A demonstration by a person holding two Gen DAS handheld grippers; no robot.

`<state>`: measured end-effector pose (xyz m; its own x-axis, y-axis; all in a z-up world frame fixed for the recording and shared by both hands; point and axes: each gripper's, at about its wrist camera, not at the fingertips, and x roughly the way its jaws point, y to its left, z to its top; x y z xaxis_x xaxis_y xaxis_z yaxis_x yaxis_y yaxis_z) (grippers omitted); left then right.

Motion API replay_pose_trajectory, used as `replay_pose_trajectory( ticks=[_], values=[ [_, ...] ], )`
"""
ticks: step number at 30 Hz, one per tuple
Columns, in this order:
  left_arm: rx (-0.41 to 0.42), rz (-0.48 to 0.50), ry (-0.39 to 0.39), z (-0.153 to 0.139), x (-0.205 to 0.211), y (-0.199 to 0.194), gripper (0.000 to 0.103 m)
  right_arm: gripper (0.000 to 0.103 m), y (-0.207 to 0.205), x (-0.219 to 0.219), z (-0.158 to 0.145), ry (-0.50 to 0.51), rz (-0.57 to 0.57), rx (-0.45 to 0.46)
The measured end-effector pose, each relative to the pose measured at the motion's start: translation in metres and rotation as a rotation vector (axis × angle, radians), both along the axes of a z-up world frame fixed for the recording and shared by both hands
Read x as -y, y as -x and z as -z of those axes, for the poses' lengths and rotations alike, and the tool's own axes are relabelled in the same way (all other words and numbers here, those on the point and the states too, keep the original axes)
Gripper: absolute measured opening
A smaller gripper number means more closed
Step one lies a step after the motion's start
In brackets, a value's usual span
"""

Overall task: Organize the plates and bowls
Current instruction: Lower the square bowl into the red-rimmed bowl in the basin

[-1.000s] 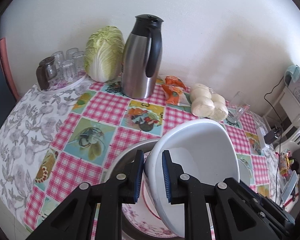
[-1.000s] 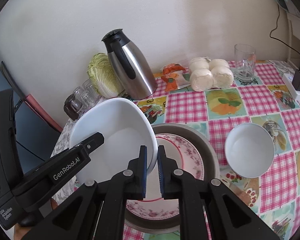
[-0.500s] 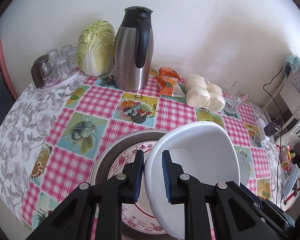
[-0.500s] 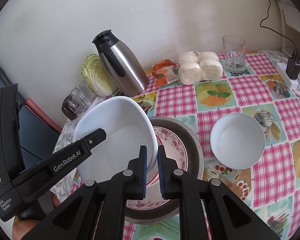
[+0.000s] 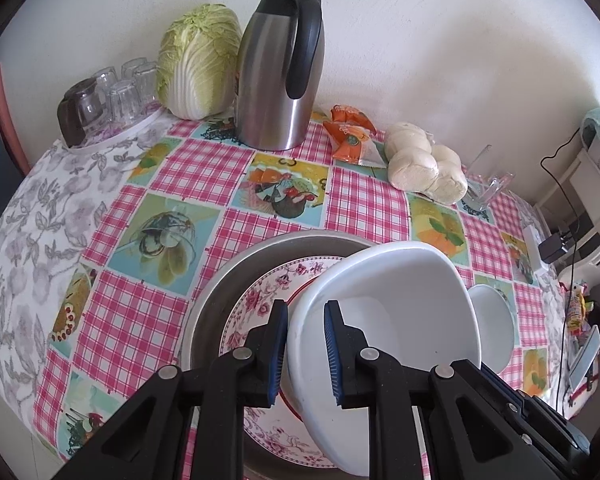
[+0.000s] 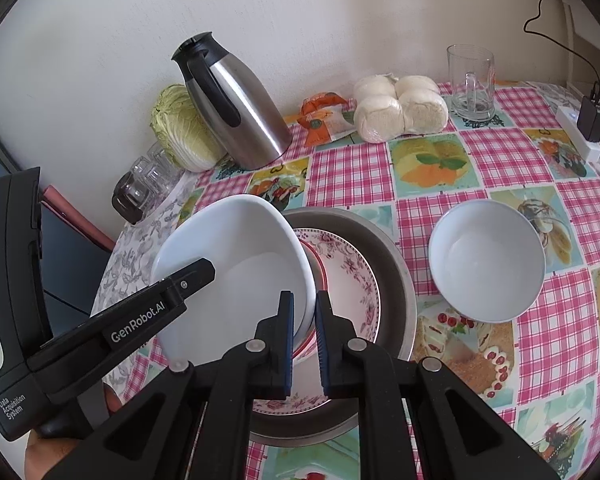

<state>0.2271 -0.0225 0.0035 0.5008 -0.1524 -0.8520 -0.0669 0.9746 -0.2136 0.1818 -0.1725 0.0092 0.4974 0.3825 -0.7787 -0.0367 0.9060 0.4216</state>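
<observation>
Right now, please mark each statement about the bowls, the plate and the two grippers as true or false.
1. Both grippers grip the rim of the large white bowl. True: left gripper, right gripper.
2. The large bowl lies flat. False: it is tilted above the floral plate.
3. The floral plate sits inside the metal basin. True.
4. The small white bowl is stacked in the basin. False: it stands beside it on the tablecloth.
5. The glass mug lies tipped over. False: it stands upright.
</observation>
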Motion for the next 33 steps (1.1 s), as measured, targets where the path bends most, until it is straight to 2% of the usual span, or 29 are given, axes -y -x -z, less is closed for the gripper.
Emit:
replay_pose_trajectory(
  ticks=[6, 17, 19, 26, 30, 33],
  values=[
    [-0.018, -0.002, 0.008, 0.011, -0.002, -0.002, 0.02, 0.013, -0.003, -0.002, 0.009, 0.004, 0.0, -0.023],
    [-0.017, 0.002, 0.026, 0.012, -0.006, -0.004, 0.02, 0.014, -0.003, -0.004, 0.007, 0.009, -0.008, -0.008],
    [-0.026, -0.005, 0.019, 0.013, -0.007, -0.005, 0.023, 0.014, -0.003, -0.005, 0.007, 0.017, -0.013, -0.005],
    [-0.045, -0.031, 0.032, 0.013, -0.015, -0.004, 0.024, 0.014, -0.004, -0.006, 0.006, 0.027, -0.021, -0.007],
    [-0.028, -0.043, 0.038, 0.007, -0.019, -0.003, 0.03, 0.014, -0.004, -0.005, 0.005, 0.028, -0.024, -0.01],
    [-0.018, -0.054, 0.04, 0.002, -0.021, -0.002, 0.041, 0.014, -0.003, -0.004, 0.001, 0.026, -0.025, -0.005]
  ],
)
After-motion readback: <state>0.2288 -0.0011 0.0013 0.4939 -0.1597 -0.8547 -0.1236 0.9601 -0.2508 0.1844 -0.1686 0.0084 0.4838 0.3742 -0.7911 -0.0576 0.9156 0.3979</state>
